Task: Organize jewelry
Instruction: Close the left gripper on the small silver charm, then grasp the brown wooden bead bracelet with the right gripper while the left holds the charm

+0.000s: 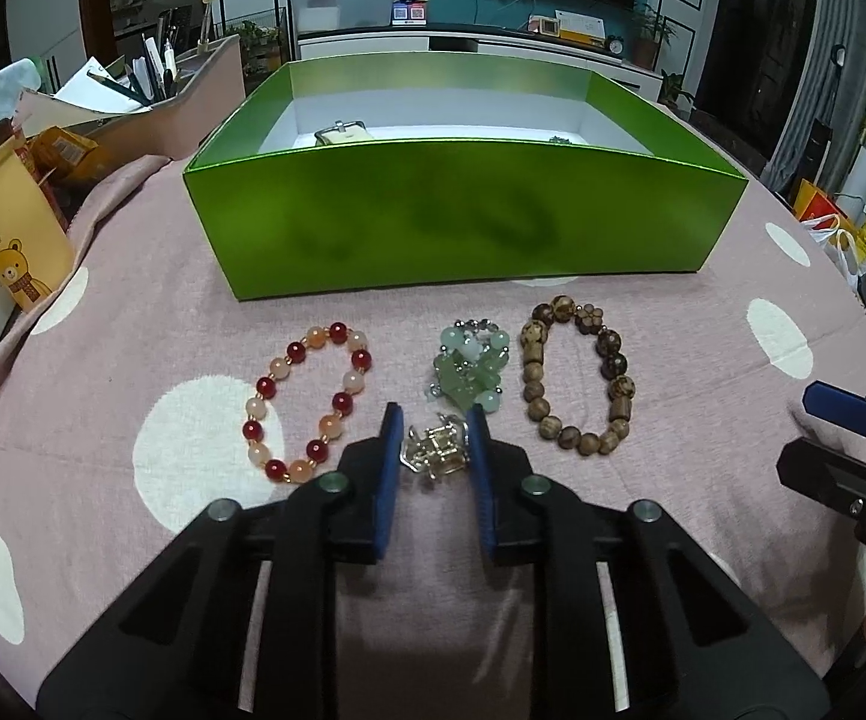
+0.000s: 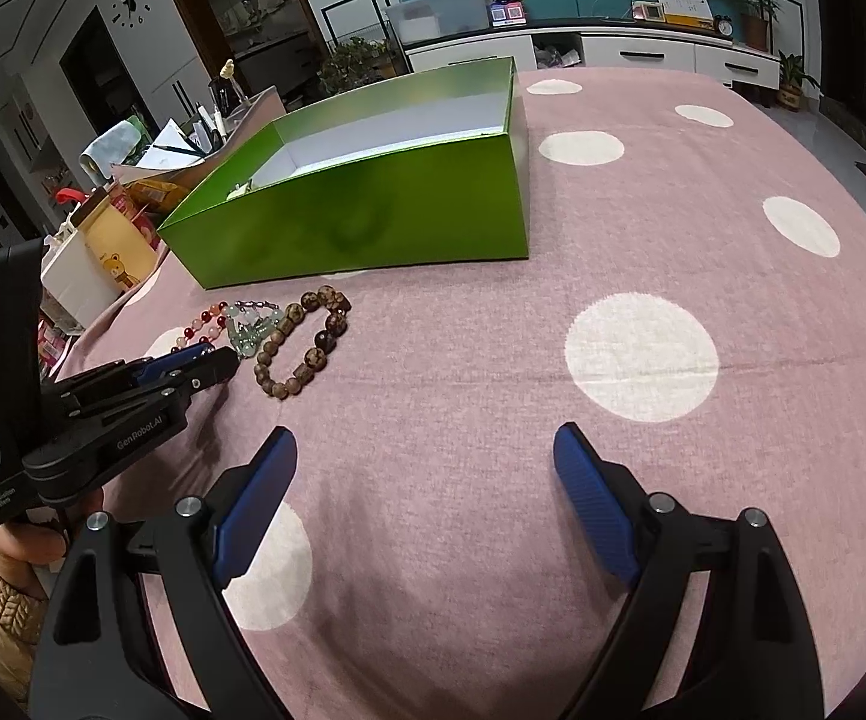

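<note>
My left gripper (image 1: 434,420) has its blue pads on both sides of a silver chain piece (image 1: 437,451) lying on the pink cloth, pads close against it. Beyond it lie a red-and-peach bead bracelet (image 1: 310,399), a green jade bracelet (image 1: 470,373) and a brown wooden bead bracelet (image 1: 577,375). A green box (image 1: 463,216) stands behind them, with a watch (image 1: 342,133) inside. My right gripper (image 2: 426,468) is open and empty above the cloth, to the right of the bracelets (image 2: 303,348). The left gripper (image 2: 192,369) also shows in the right wrist view.
A pink tablecloth with white dots (image 2: 643,354) covers the round table. A yellow bear pouch (image 1: 12,234), snack packs and a pen holder (image 1: 156,78) crowd the left edge. The right gripper's tip (image 1: 841,414) shows at the right in the left wrist view.
</note>
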### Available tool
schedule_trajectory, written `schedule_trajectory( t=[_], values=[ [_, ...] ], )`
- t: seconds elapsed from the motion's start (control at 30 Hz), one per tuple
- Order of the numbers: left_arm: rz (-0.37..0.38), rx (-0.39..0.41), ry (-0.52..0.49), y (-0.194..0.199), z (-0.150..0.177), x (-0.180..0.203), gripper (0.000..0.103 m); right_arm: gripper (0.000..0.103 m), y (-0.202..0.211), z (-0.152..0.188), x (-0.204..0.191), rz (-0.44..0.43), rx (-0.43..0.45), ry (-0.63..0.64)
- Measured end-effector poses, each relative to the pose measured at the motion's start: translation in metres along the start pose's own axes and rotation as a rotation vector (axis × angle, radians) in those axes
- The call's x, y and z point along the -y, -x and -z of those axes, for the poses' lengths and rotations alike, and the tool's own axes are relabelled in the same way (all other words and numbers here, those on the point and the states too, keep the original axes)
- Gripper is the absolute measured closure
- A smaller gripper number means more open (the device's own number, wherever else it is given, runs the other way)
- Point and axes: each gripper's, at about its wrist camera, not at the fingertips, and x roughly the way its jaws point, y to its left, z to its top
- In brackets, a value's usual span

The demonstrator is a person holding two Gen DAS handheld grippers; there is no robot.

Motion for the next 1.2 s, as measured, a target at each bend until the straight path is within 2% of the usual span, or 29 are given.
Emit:
schedule_trajectory(
  t=[0.27, 0.53, 0.7, 0.9, 1.13, 1.2],
  values=[
    [0.012, -0.009, 0.018, 0.004, -0.003, -0.006, 0.082, 0.015, -0.008, -0.009, -0.004, -0.012, -0.011, -0.008],
    [0.03, 0.053, 0.047, 0.035, -0.008, -0.02, 0.082, 0.015, -0.025, -0.022, -0.015, -0.026, -0.03, -0.009],
    [0.041, 0.07, 0.064, 0.048, -0.005, -0.026, 0.082, 0.018, -0.043, -0.034, -0.026, -0.005, -0.052, 0.002],
    [0.047, 0.074, 0.082, 0.053, -0.002, -0.032, 0.082, 0.029, -0.066, -0.043, -0.041, 0.078, -0.061, 0.071],
    [0.053, 0.071, 0.089, 0.052, -0.002, -0.034, 0.082, 0.047, -0.082, -0.048, -0.056, 0.199, -0.054, 0.179],
    [0.055, 0.069, 0.09, 0.052, -0.002, -0.034, 0.082, 0.054, -0.082, -0.048, -0.058, 0.194, -0.054, 0.195]
  ],
)
